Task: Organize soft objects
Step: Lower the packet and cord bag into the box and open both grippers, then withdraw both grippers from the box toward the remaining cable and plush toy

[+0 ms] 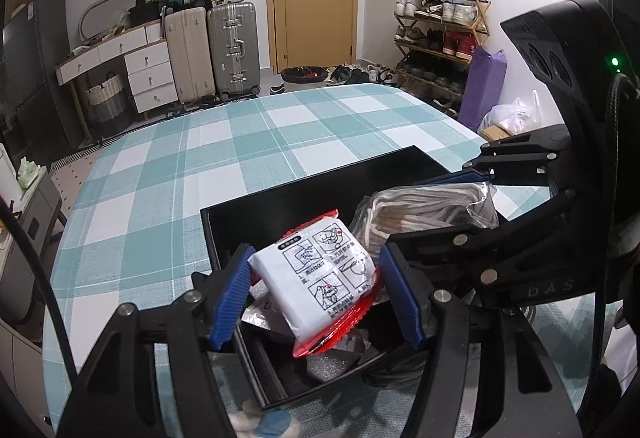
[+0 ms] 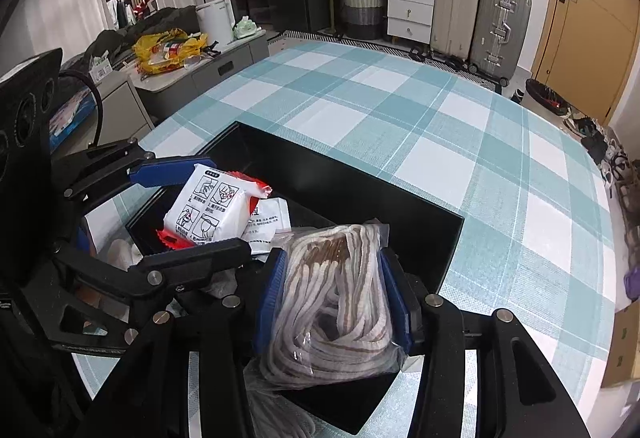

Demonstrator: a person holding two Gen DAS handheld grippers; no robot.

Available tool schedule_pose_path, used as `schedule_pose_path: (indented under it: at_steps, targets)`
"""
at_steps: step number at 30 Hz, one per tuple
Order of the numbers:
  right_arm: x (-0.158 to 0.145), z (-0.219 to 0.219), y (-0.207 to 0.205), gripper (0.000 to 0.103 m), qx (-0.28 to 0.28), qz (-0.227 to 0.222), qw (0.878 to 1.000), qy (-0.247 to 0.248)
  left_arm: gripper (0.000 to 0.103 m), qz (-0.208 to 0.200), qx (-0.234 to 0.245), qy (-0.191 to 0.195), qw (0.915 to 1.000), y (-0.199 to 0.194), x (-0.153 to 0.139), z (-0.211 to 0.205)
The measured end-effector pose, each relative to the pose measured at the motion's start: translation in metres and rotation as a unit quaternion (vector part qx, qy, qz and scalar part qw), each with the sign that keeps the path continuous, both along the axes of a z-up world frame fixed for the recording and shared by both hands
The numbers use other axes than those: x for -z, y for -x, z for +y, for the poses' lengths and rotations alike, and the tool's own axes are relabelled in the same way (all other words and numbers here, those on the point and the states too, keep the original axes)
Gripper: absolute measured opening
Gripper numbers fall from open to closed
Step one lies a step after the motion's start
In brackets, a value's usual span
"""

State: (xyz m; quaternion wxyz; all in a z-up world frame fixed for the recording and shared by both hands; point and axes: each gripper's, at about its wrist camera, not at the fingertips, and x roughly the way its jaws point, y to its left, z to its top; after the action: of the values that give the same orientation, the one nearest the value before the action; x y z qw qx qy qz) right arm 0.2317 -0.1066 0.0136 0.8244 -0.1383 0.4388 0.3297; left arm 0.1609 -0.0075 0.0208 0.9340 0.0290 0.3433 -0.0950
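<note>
While both tongs are hovering over the black box (image 1: 320, 193), each one already has something soft clamped in it, so this looks like the drop-off step to me. The left tongs (image 1: 316, 294) are clenched on a white and red packet (image 1: 320, 278), blue pads pressing both of its sides, and the packet sits tilted above the near end of the box, with some other small packs lying in the box underneath it. The right tongs (image 2: 334, 294) are squeezed onto a clear bag of rope (image 2: 336, 302), a bundle of whitish and brown cord in plastic, held just beside the left pair and also over the box's open top. Bottom of that bag sags below the pads, can't tell if it touches the box floor yet.

The box itself sits on the checked tabletop (image 2: 460, 141), ahead of both tongs and mostly open on the far side.

My guess for the next move: lower each one a bit more so the stuff is inside the walls, then let go. The two tongs are crowded close together, so probably release one at a time, and aim the rope bag at the free far side so it doesn't land on the packets.
</note>
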Motion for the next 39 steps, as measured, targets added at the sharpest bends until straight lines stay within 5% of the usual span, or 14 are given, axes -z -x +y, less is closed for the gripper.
schedule_pose_path:
  at_steps: [15,23,27,31,39]
  targets:
    - [0.002,0.007,0.008,0.048,-0.009,0.012,1.0,0.013,0.065,0.0,0.021,-0.004,0.9998,0.007,-0.001,0.001]
    - [-0.004,0.004,0.018,0.053,-0.029,-0.06,0.998,0.009,0.075,0.0,0.024,-0.004,0.9997,0.01,-0.002,-0.002]
    - [-0.017,-0.008,0.028,0.076,-0.011,-0.094,0.995,0.01,0.08,-0.009,0.028,-0.003,0.9996,0.018,-0.008,-0.003]
    - [-0.024,-0.027,0.035,0.094,0.011,-0.096,0.995,-0.013,0.096,-0.02,0.021,-0.008,0.9995,0.03,-0.014,-0.002]
    - [-0.032,-0.06,0.062,0.102,0.077,-0.082,0.99,-0.082,0.103,-0.026,-0.001,-0.009,0.9996,0.056,-0.02,0.012]
